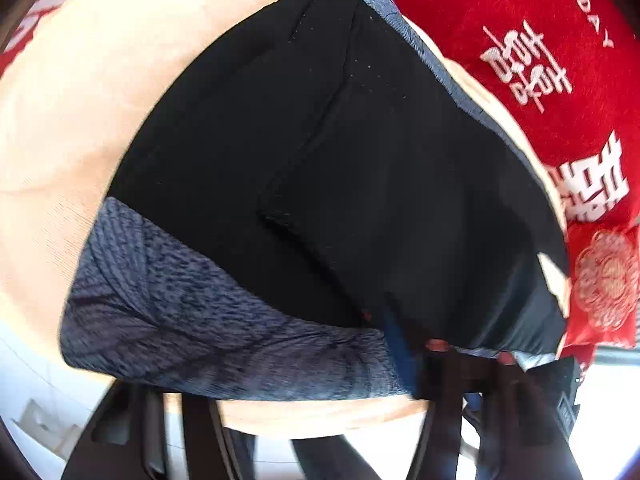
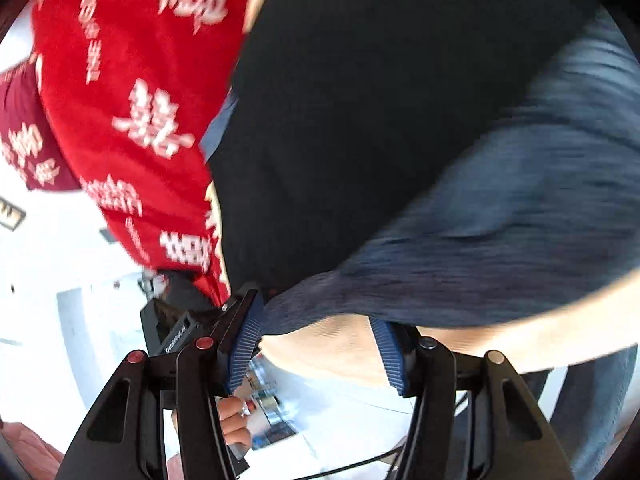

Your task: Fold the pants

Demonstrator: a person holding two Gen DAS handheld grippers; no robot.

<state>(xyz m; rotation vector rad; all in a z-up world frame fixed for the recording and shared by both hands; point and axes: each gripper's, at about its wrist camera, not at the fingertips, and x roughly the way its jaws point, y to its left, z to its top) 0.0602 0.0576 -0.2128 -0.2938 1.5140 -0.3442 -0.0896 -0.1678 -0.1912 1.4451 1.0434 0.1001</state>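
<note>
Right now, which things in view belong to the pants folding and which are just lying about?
Belongs to the job:
pants, black with a blue-grey band
right tongs, open at the pants' edge

Just lying about:
red blanket with white characters
beige surface under the pants

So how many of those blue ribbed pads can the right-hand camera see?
2. One blue ribbed pad stands left of centre, touching the pants' grey-blue band; the other is right of centre, apart from the first. The cloth may hide their upper tips.
</note>
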